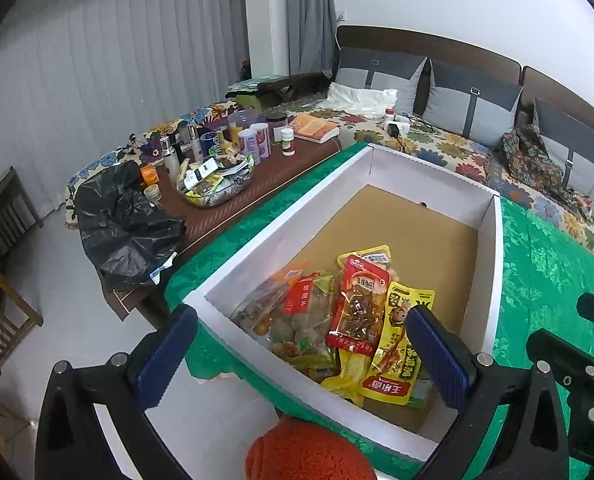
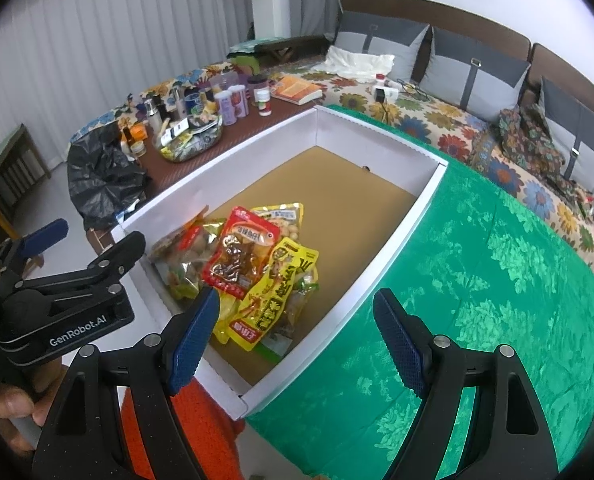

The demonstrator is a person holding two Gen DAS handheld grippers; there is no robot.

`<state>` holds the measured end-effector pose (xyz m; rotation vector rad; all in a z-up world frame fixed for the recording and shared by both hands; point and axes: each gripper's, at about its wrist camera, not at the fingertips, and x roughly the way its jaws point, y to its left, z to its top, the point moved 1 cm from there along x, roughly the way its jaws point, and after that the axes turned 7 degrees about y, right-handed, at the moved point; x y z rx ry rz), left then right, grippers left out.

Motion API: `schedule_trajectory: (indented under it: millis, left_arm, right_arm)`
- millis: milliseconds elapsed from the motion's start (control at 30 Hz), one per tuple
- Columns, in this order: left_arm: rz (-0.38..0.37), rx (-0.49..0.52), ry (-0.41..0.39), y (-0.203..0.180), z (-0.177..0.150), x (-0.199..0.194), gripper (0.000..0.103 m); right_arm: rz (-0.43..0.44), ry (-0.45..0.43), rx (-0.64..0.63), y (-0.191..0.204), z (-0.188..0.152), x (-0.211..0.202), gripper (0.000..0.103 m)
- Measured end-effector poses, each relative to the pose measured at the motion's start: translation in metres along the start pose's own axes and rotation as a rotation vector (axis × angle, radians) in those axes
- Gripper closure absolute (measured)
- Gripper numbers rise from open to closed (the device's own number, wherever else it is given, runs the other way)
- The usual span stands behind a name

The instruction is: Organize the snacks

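A white cardboard box point(image 1: 257, 236) point(image 2: 393, 240) with a brown floor lies on a green cloth. In its near end sits a pile of snack packets: a red one point(image 1: 359, 304) point(image 2: 239, 256) on top, a yellow one point(image 1: 401, 344) point(image 2: 275, 292) beside it, and clear bags of sweets point(image 1: 297, 320) point(image 2: 181, 252) to the left. My left gripper point(image 1: 301, 354) hovers open over that near end, straddling the box's near left wall, with nothing between its fingers. My right gripper point(image 2: 297, 338) is open and empty above the box's near right wall. The left gripper point(image 2: 85, 252) also shows at the left of the right wrist view.
A brown side table point(image 1: 281, 176) point(image 2: 273, 120) beyond the box carries bottles, jars, a book and a glass bowl point(image 1: 217, 188) point(image 2: 189, 144) of small items. A black plastic bag point(image 1: 125, 228) point(image 2: 101, 176) hangs over its near end. A flowered sofa with grey cushions point(image 1: 469, 104) runs behind. An orange sleeve point(image 1: 305, 456) shows below.
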<state>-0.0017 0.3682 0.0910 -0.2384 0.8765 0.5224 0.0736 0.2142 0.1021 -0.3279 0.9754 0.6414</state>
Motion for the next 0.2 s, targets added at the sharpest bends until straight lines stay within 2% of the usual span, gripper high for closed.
schedule_trajectory:
  millis: [133,200]
  left_arm:
    - [-0.043,-0.029,0.018,0.0049,0.0005,0.0026,0.000]
    - [-0.033,-0.031,0.018,0.0058,0.0003,0.0032,0.000]
  right_arm:
    - [0.005,0.000,-0.006,0.0021,-0.0006,0.0006,0.021]
    - [0.007,-0.002,-0.008,0.0030,-0.0009,0.0001,0.021]
